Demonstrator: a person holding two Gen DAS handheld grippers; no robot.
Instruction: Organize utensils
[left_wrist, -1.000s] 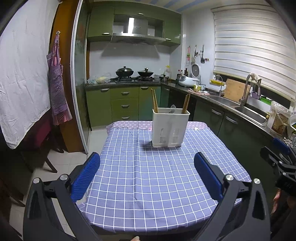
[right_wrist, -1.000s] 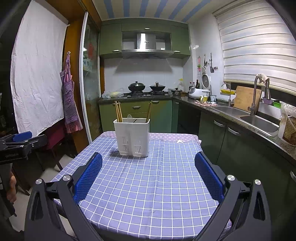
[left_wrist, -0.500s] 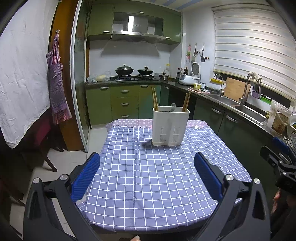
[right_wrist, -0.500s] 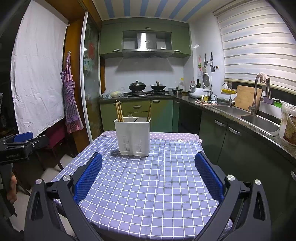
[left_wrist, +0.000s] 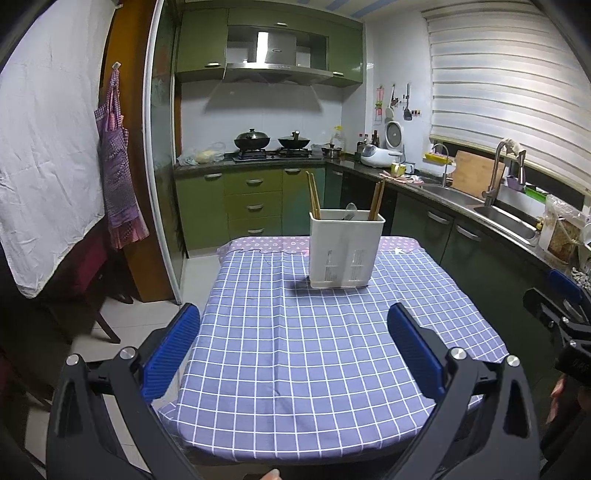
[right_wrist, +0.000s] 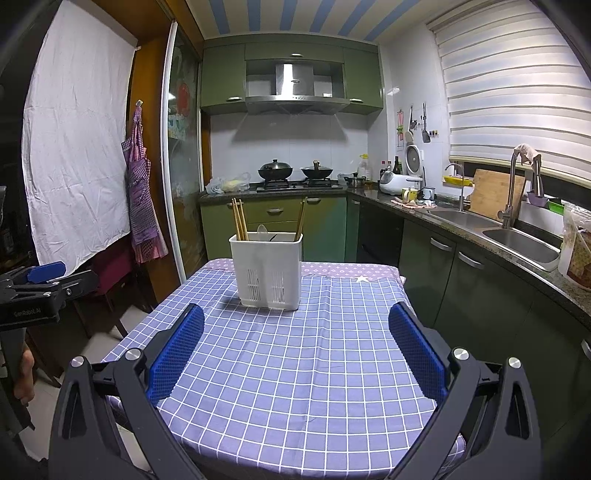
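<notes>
A white utensil holder (left_wrist: 345, 248) stands upright near the far end of the table with the blue checked cloth (left_wrist: 314, 350); it also shows in the right wrist view (right_wrist: 266, 270). Wooden chopsticks (left_wrist: 314, 195) stick out at its left and right ends, and a spoon (left_wrist: 350, 210) in the middle. My left gripper (left_wrist: 293, 347) is open and empty over the near table edge. My right gripper (right_wrist: 295, 347) is open and empty over the near edge too. Each gripper shows at the side of the other's view.
Green kitchen cabinets (left_wrist: 255, 203) and a stove with two woks (left_wrist: 273, 142) stand behind the table. A counter with a sink (right_wrist: 517, 240) runs along the right. A chair (left_wrist: 85, 273) and a hanging apron (left_wrist: 118, 166) are at the left.
Both grippers have tilted up and drawn back slightly, so the holder sits a little lower and farther in both views. Nothing on the table has moved.
</notes>
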